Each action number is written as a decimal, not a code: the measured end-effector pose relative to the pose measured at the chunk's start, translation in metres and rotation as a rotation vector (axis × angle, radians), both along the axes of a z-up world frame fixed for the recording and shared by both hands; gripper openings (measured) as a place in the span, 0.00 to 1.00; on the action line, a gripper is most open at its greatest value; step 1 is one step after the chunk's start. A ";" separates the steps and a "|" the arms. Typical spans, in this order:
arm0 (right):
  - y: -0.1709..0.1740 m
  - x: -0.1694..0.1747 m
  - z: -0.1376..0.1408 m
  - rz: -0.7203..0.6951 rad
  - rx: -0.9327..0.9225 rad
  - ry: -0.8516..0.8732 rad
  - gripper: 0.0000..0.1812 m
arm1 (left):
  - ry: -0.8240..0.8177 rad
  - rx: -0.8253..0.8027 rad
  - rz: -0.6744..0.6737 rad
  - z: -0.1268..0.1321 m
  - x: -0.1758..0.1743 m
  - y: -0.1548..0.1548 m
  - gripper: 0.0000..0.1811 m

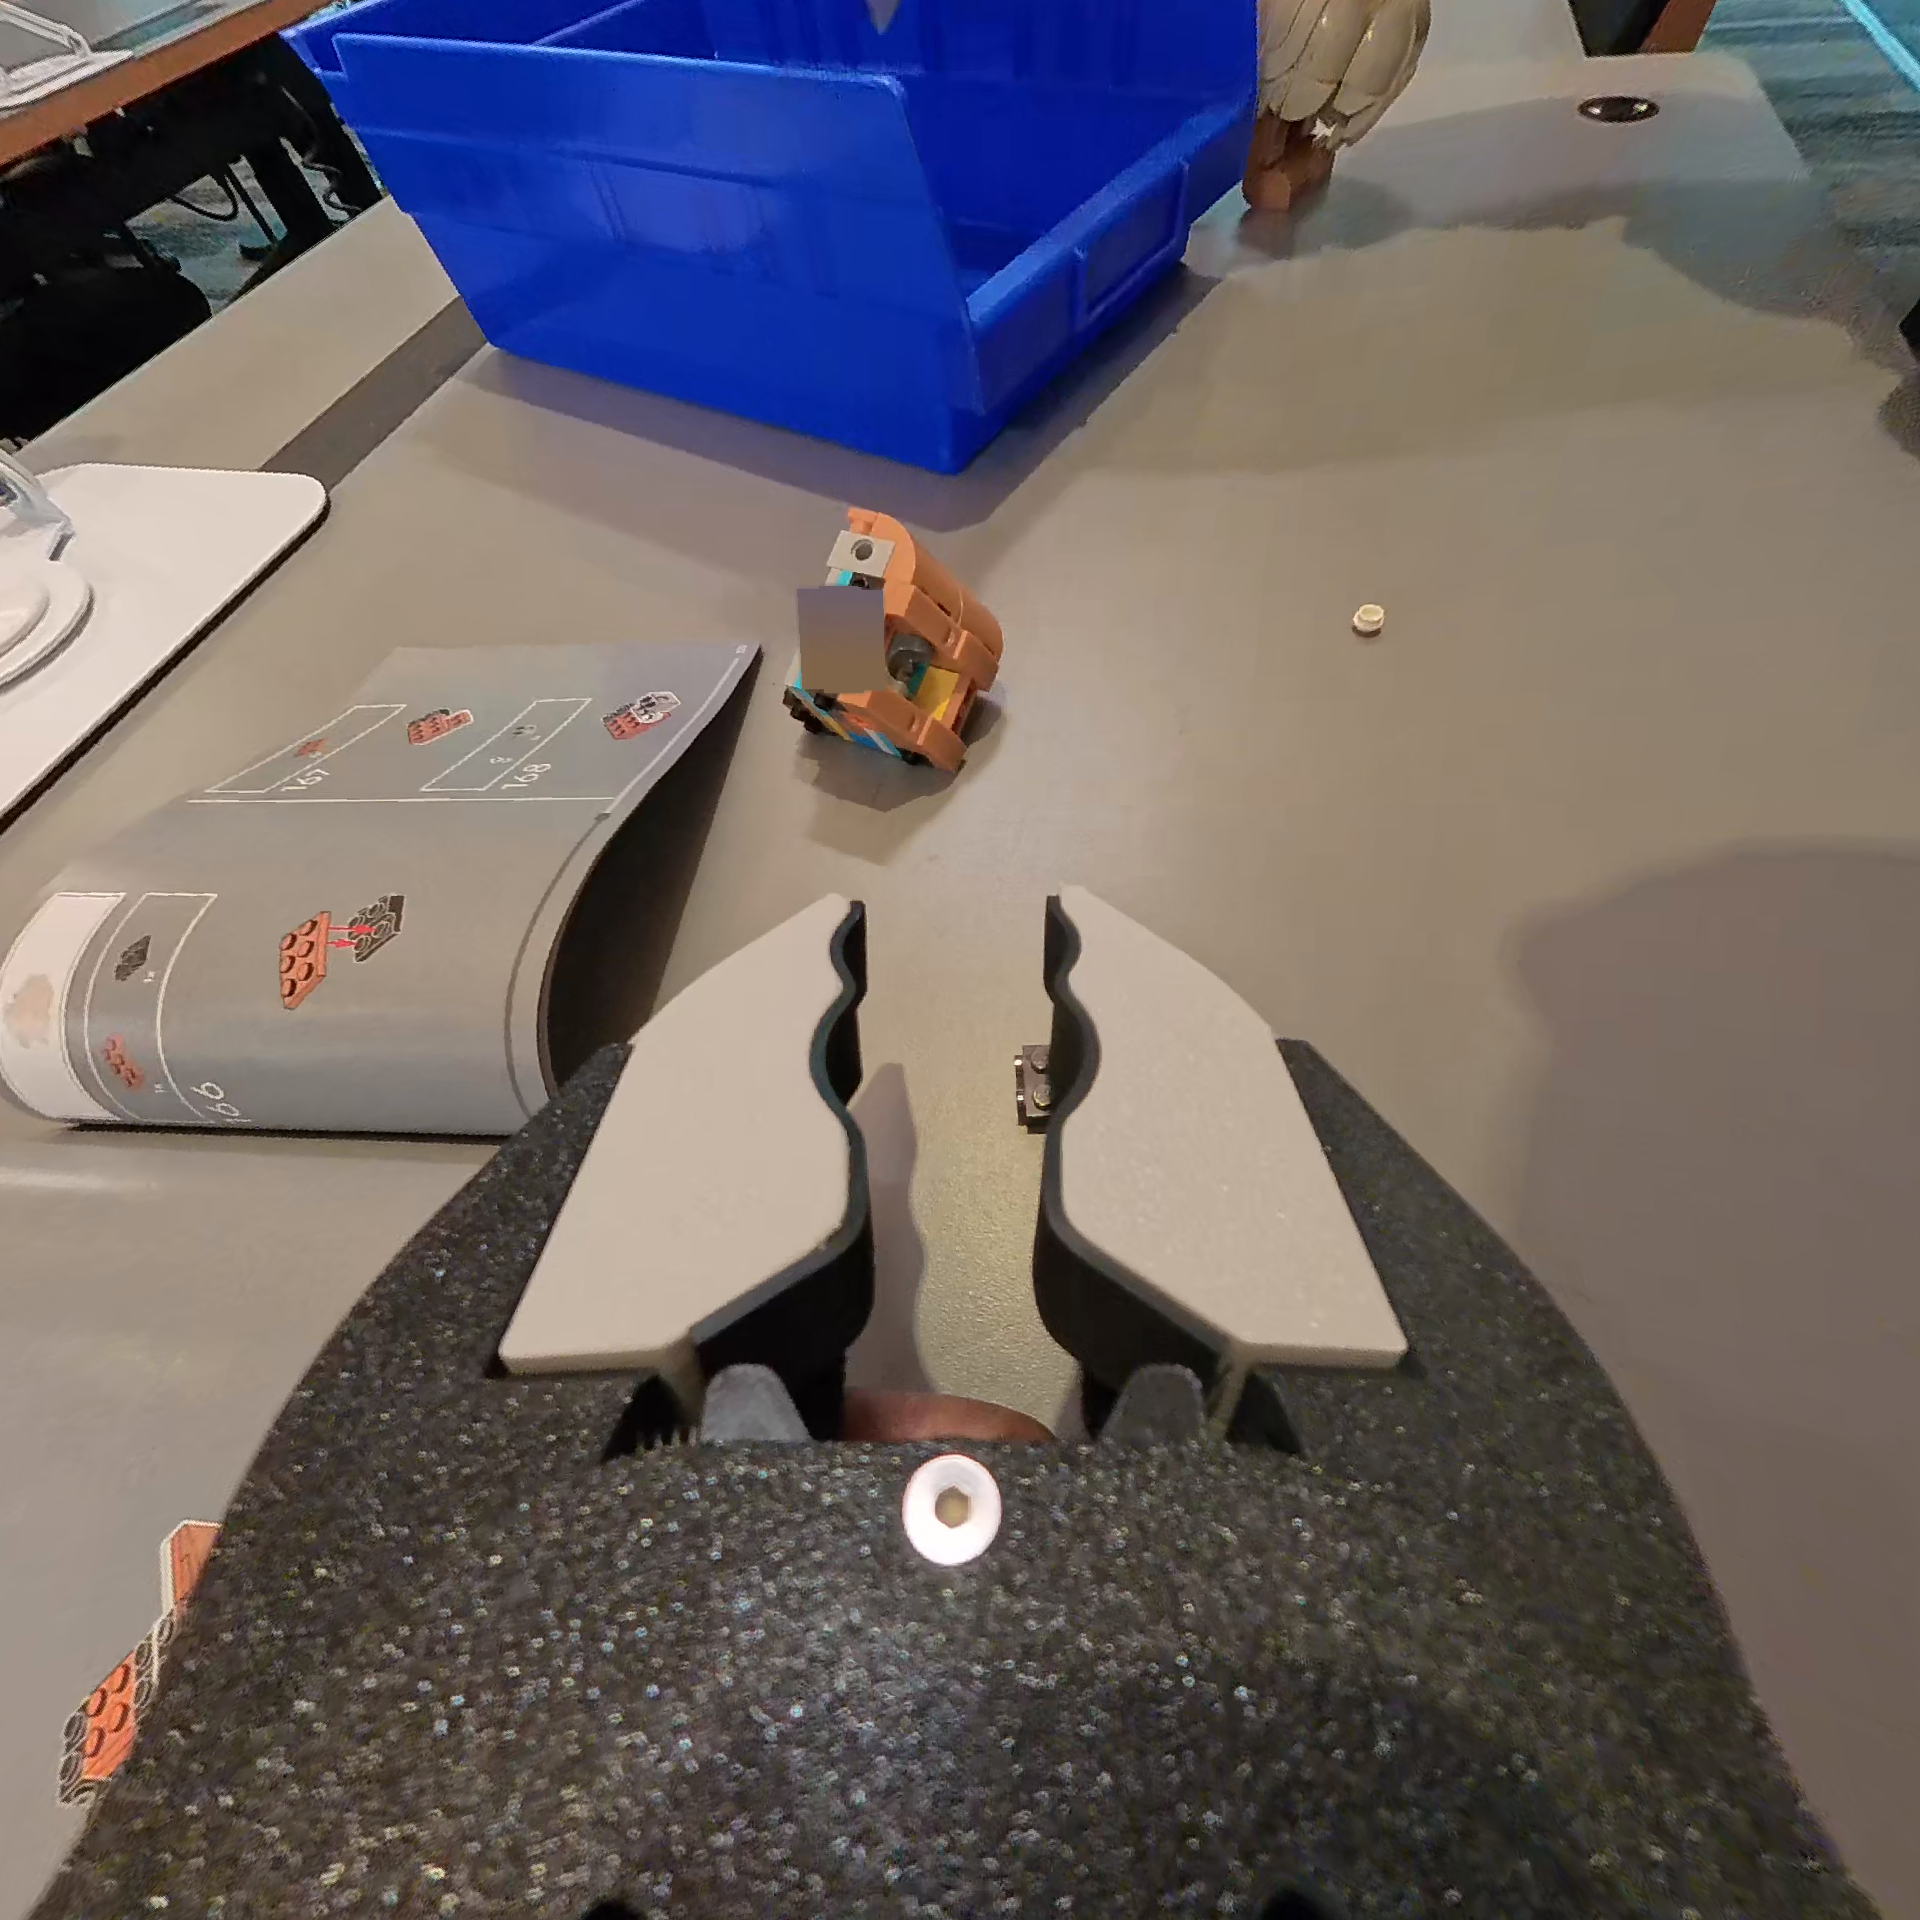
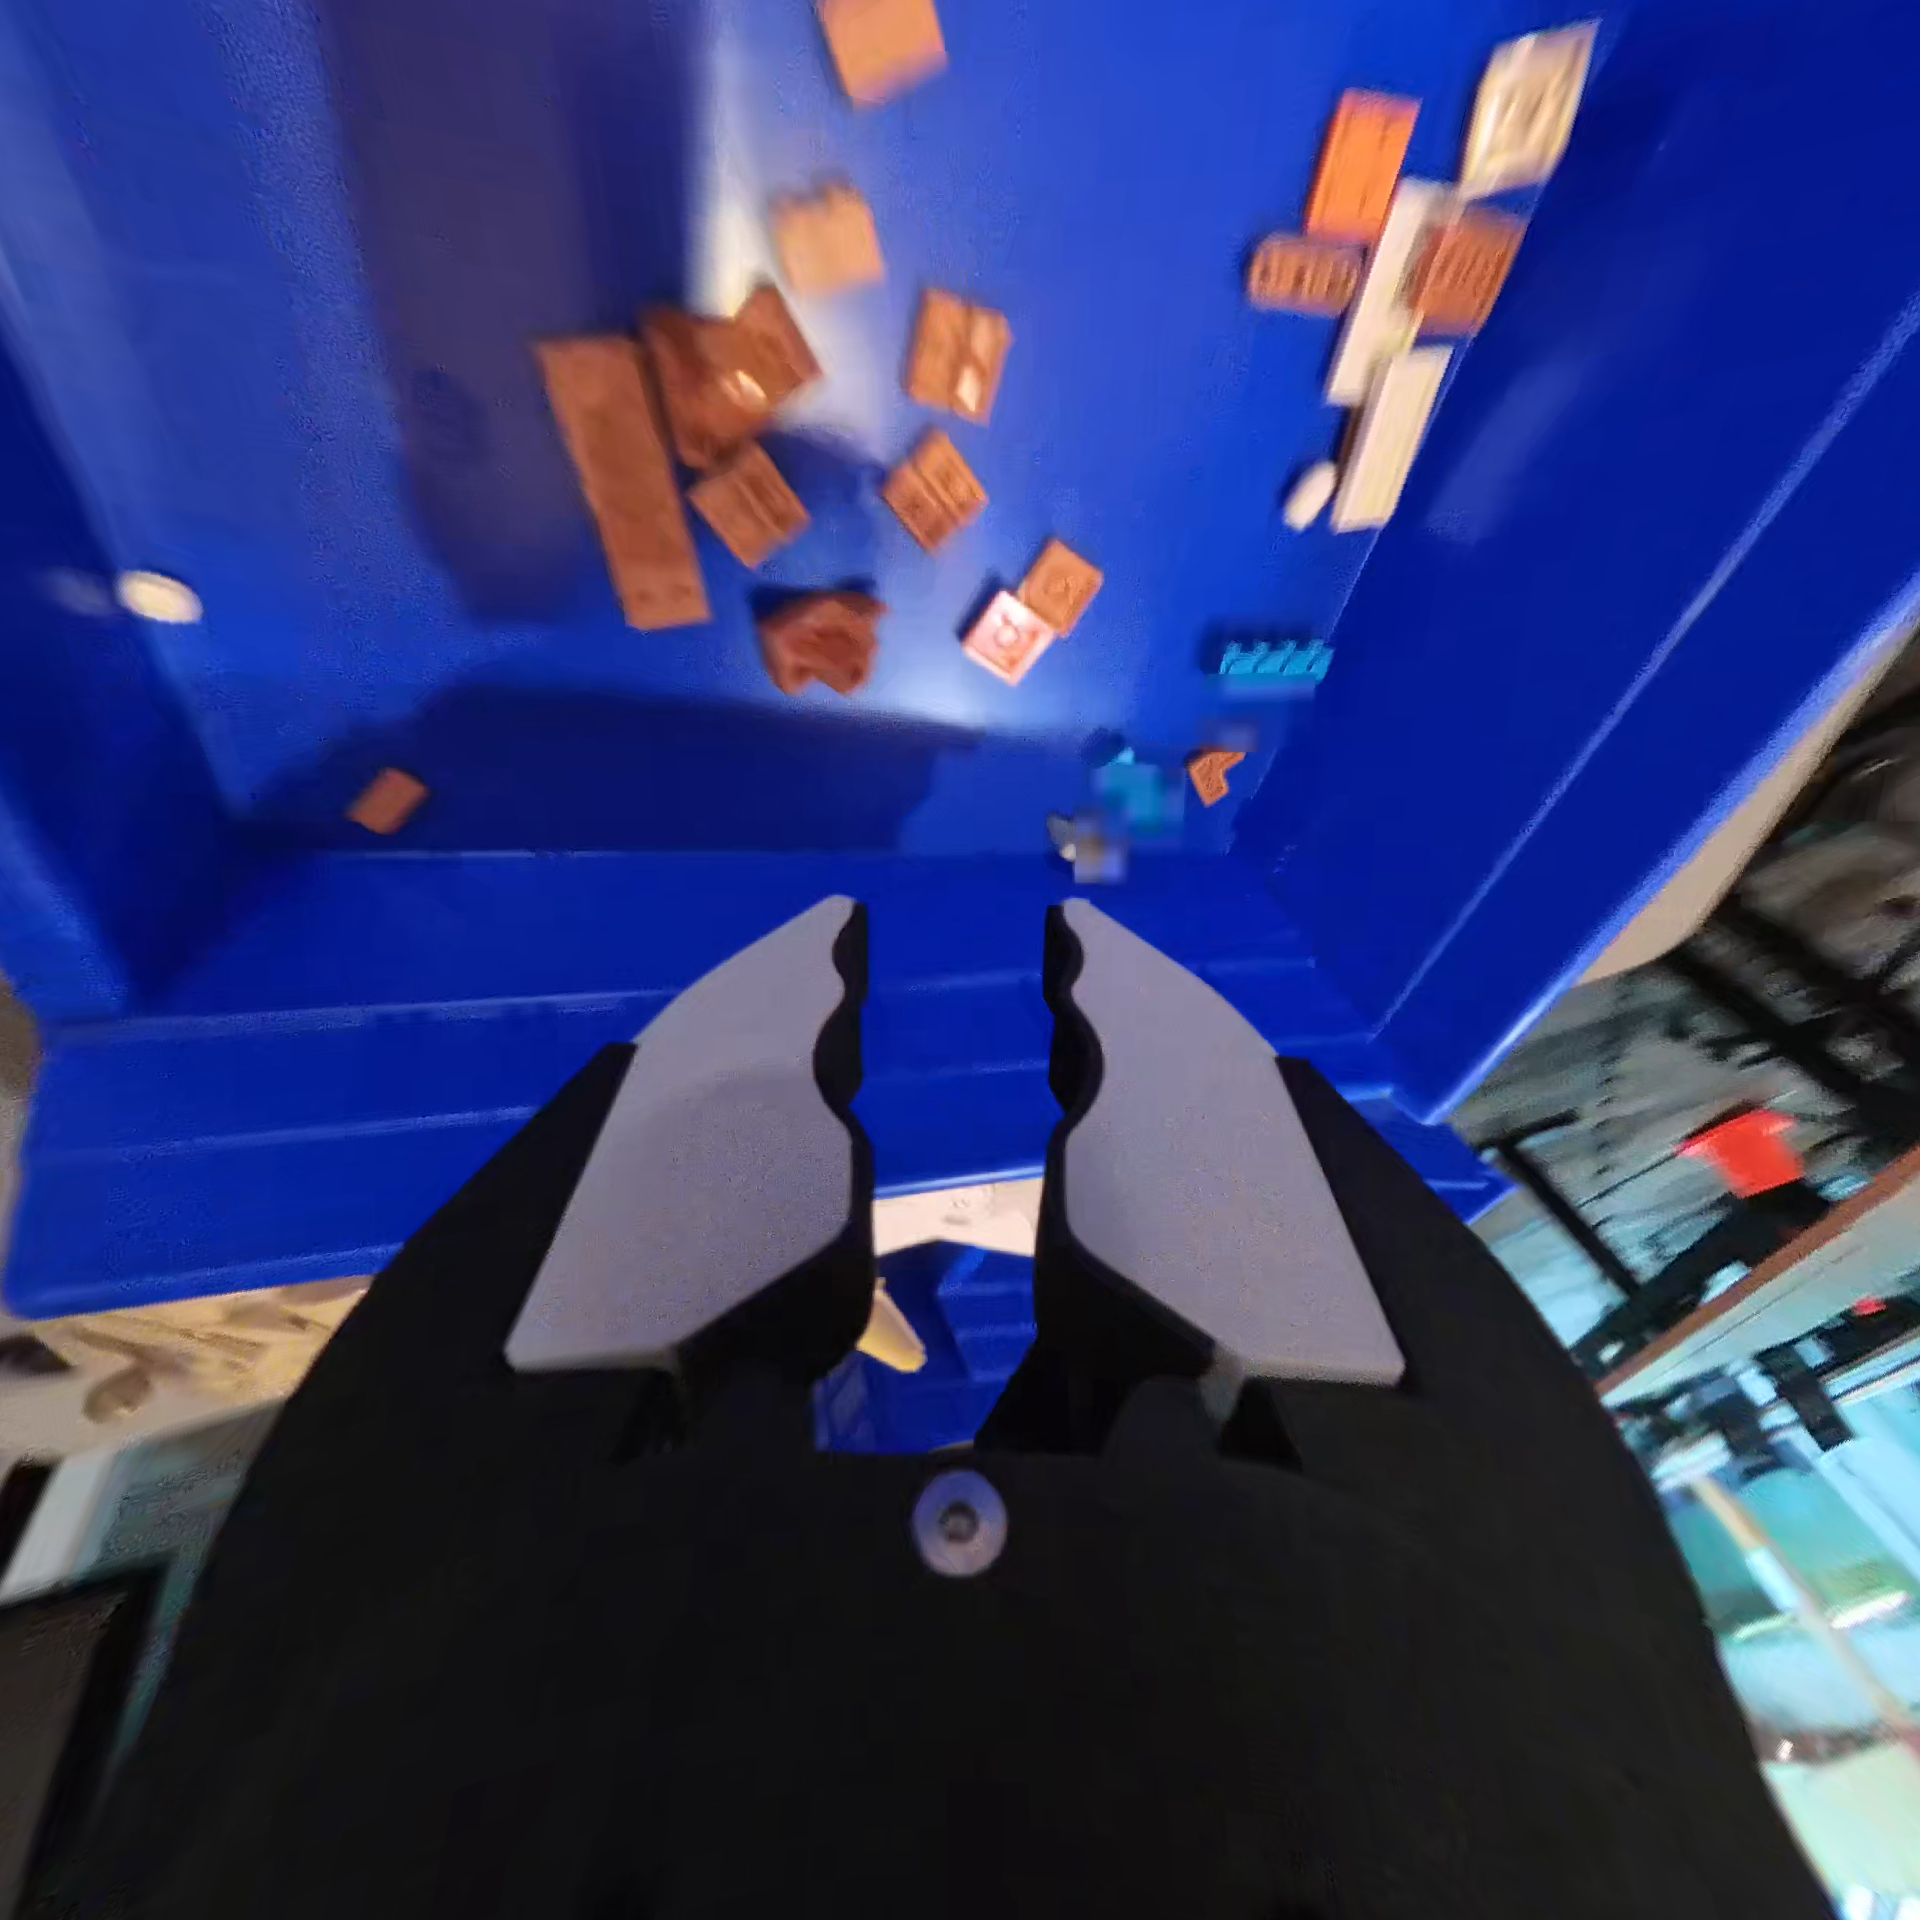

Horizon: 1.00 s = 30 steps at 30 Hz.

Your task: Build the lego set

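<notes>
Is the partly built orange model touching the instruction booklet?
Apart. The left wrist view shows bare grey table between the orange model and the booklet edge.

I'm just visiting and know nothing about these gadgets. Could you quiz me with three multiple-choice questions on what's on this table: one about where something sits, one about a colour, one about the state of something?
1. Where does the open instruction booklet lie relative to the small brown lego model?
A. To its left
B. To its right
C. Inside the bin

2. What colour is the storage bin holding the loose bricks?
A. Red
B. Blue
C. Green

3. How does the left hand-held gripper stand?
A. Shut on the model
B. Shut on the booklet
C. Open, holding nothing

Answers:
1. A, as the left wrist view shows the booklet curling on the table left of the model.
2. B, since its walls are bright blue in both views.
3. C, because a clear gap separates its fingers and only the table surface shows between them.
</notes>
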State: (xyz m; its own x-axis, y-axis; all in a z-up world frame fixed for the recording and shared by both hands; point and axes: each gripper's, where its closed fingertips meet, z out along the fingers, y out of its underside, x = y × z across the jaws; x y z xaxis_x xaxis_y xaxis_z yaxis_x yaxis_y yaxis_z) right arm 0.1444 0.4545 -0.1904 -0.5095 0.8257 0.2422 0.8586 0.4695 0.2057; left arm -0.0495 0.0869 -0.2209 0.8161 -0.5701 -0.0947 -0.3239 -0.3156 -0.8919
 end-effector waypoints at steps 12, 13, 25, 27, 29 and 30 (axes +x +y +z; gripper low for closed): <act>0.055 0.002 -0.049 -0.297 0.001 -0.297 0.18 | -0.015 0.005 -0.004 0.002 0.000 -0.001 0.18; 0.056 0.003 -0.050 -0.301 0.004 -0.300 0.19 | -0.013 0.005 -0.005 0.001 0.000 -0.001 0.18; 0.063 0.013 -0.062 -0.298 0.070 -0.324 0.10 | -0.006 0.010 -0.001 0.001 0.000 0.000 0.18; 0.060 0.013 -0.058 -0.307 0.055 -0.293 0.10 | -0.006 0.012 -0.001 0.001 0.000 0.000 0.18; 0.053 0.012 -0.050 -0.317 0.027 -0.242 0.10 | -0.005 0.014 0.001 0.002 0.000 0.000 0.17; 0.048 0.011 -0.045 -0.322 0.012 -0.205 0.10 | -0.005 0.016 0.001 0.002 -0.001 0.000 0.17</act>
